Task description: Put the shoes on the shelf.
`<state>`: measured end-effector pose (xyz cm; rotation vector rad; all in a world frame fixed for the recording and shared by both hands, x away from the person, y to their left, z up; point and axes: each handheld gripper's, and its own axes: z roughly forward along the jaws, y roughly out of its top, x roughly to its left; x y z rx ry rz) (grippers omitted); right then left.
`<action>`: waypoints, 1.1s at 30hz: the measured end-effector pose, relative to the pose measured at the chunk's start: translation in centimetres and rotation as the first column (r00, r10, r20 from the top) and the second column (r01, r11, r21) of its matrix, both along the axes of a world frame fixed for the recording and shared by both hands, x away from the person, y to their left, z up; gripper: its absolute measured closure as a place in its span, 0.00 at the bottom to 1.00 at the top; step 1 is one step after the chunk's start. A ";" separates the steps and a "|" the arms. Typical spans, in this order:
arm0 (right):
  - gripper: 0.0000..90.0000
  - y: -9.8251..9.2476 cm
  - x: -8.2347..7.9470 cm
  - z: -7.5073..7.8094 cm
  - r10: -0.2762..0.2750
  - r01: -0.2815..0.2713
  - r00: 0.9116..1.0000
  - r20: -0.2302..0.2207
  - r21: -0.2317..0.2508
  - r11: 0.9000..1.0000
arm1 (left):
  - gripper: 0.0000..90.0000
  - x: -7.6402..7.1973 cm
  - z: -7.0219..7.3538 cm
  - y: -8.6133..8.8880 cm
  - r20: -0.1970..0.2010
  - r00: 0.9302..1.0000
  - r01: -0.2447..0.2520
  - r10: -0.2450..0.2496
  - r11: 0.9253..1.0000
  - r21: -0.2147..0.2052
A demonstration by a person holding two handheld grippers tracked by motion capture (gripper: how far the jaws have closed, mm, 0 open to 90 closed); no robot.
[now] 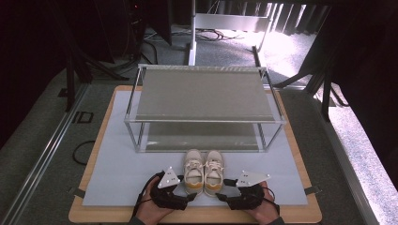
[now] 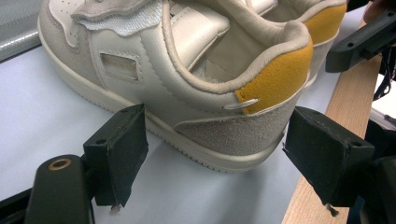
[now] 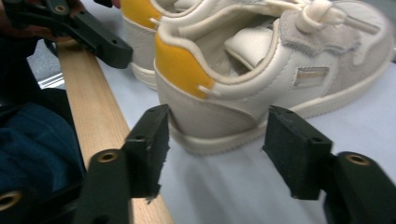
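Right hand-held gripper (image 3: 212,149), open-jawed, astride suede-heeled cream shoe (image 3: 261,70)

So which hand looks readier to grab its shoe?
Probably the right. The right tool has the heel of the right shoe between its jaws, one pad almost on it. The left tool also straddles the heel of the left shoe, but with a wider gap. Neither grips yet.

shoe toes (image 2: 70,18) cut off, table edge (image 3: 93,121) blurred

Black tongs (image 1: 187,196), grey triangular plates (image 1: 168,178)
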<state>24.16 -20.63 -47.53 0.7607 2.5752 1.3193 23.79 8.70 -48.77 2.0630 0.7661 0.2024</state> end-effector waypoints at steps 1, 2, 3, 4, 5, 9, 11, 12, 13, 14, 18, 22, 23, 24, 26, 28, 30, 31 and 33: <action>0.45 0.1 0.0 0.0 -0.002 0.002 1.000 0.006 -0.004 1.000 | 0.23 0.0 0.0 0.0 0.000 1.000 0.000 0.000 1.000 0.002; 0.45 0.1 0.0 0.0 -0.004 0.004 1.000 0.004 -0.003 1.000 | 0.23 0.0 0.0 0.0 0.001 1.000 -0.001 0.001 1.000 0.002; 0.45 0.1 0.0 0.0 -0.005 0.005 1.000 0.001 -0.001 1.000 | 0.23 0.0 0.0 0.0 -0.001 1.000 -0.001 0.001 1.000 0.002; 0.45 0.1 0.0 0.0 -0.005 0.005 1.000 0.001 -0.001 1.000 | 0.24 0.0 0.0 0.0 -0.001 1.000 -0.001 0.001 1.000 0.002; 0.44 0.0 -0.1 0.0 -0.006 0.006 1.000 0.000 -0.001 1.000 | 0.24 -0.2 0.1 0.1 -0.002 1.000 -0.002 0.002 1.000 0.000; 0.44 -0.2 -0.4 0.7 -0.011 0.011 1.000 0.013 0.007 1.000 | 0.29 -0.7 0.8 0.9 0.016 1.000 -0.002 0.003 1.000 -0.026; 0.45 -0.5 -0.7 1.4 -0.026 0.025 0.999 0.027 0.030 0.999 | 0.30 -1.0 1.5 1.5 0.025 1.000 -0.009 0.010 0.999 -0.051; 0.47 -0.6 -0.7 1.7 -0.033 0.032 0.999 0.025 0.040 0.999 | 0.30 -1.0 1.8 1.8 0.030 0.999 -0.017 0.019 0.998 -0.063; 0.48 -0.7 -0.8 2.0 -0.044 0.043 0.999 0.029 0.050 0.998 | 0.31 -1.1 2.1 2.1 0.036 0.999 -0.023 0.026 0.997 -0.076; 0.48 -0.7 -0.8 2.2 -0.058 0.057 0.998 0.032 0.056 0.997 | 0.32 -1.1 2.4 2.3 0.042 0.999 -0.030 0.034 0.995 -0.094; 0.51 -0.5 -0.1 2.8 -0.128 0.126 0.992 0.017 0.076 0.989 | 0.33 -0.6 3.3 2.8 0.063 0.995 -0.070 0.077 0.991 -0.117; 0.56 -0.1 0.7 3.0 -0.164 0.163 0.986 0.006 0.089 0.983 | 0.37 0.2 3.7 2.3 0.086 0.990 -0.104 0.112 0.990 -0.091; 0.57 0.0 0.8 3.1 -0.176 0.175 0.984 0.006 0.085 0.981 | 0.37 0.4 3.7 2.1 0.085 0.989 -0.111 0.118 0.990 -0.082; 0.58 0.2 1.0 3.2 -0.185 0.184 0.983 0.010 0.083 0.979 | 0.38 0.7 3.7 1.9 0.088 0.988 -0.120 0.126 0.990 -0.068; 0.59 0.4 1.3 3.3 -0.192 0.191 0.981 -0.004 0.088 0.978 | 0.39 1.1 3.7 1.5 0.088 0.987 -0.128 0.132 0.990 -0.055; 0.59 0.7 1.5 3.3 -0.205 0.204 0.979 -0.003 0.071 0.976 | 0.42 1.5 3.5 1.0 0.079 0.985 -0.151 0.154 0.988 -0.034; 0.59 1.1 1.7 3.1 -0.227 0.227 0.974 -0.013 0.048 0.973 | 0.43 1.9 3.4 0.6 0.064 0.984 -0.165 0.166 0.986 -0.024; 0.59 1.2 1.8 3.1 -0.236 0.236 0.972 -0.019 0.033 0.971 | 0.44 2.1 3.3 0.5 0.059 0.982 -0.176 0.177 0.984 -0.021; 0.60 1.4 1.8 2.9 -0.253 0.253 0.967 -0.020 0.016 0.967 | 0.45 2.3 3.1 0.3 0.048 0.982 -0.183 0.183 0.983 -0.003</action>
